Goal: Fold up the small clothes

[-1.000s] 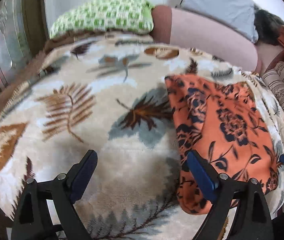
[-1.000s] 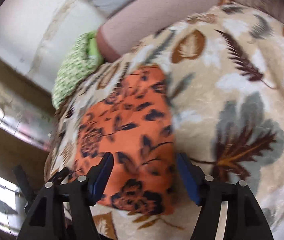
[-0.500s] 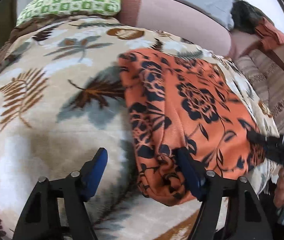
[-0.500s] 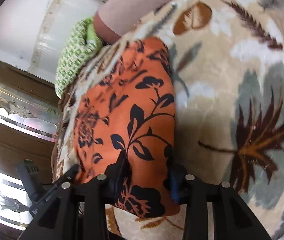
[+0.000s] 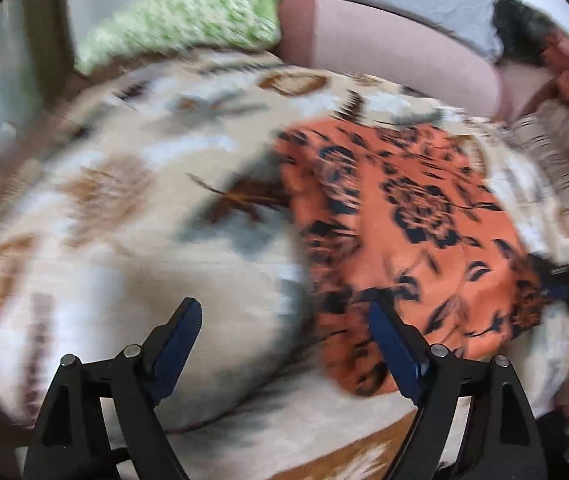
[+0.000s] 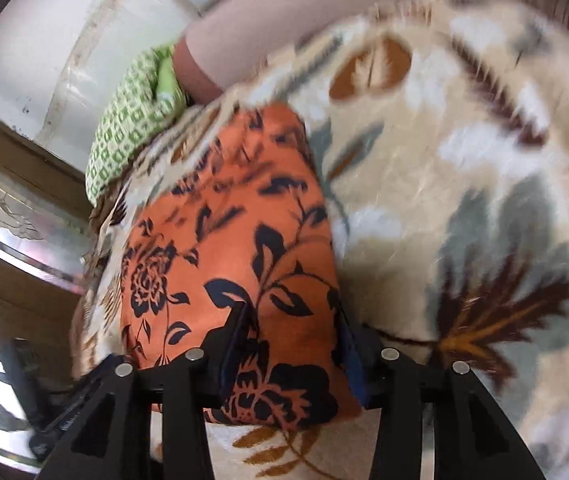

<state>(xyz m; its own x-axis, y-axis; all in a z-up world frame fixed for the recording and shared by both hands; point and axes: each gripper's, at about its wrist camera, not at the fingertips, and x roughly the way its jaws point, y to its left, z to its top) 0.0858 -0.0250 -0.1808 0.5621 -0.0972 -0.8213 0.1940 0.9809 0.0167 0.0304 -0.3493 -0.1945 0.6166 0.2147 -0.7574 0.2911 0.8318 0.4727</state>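
On the leaf-print blanket (image 5: 132,264) the orange cloth (image 6: 236,264) lies folded; right gripper (image 6: 292,356) jaws, just easing apart, still straddle its near end, while left gripper (image 5: 284,344) has reopened wide beside it, holding nothing.

Bare blanket (image 5: 132,264) left of garment (image 5: 404,216); pillows (image 5: 188,20) behind.

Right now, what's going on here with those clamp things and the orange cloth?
A person is folding a small orange flowered garment on a leaf-patterned blanket with a handheld gripper in each hand. The right gripper has the garment's near end between its jaws, which have just been opening a little. The left gripper is open, its jaws having just widened, with one finger at the garment's near edge and nothing held.
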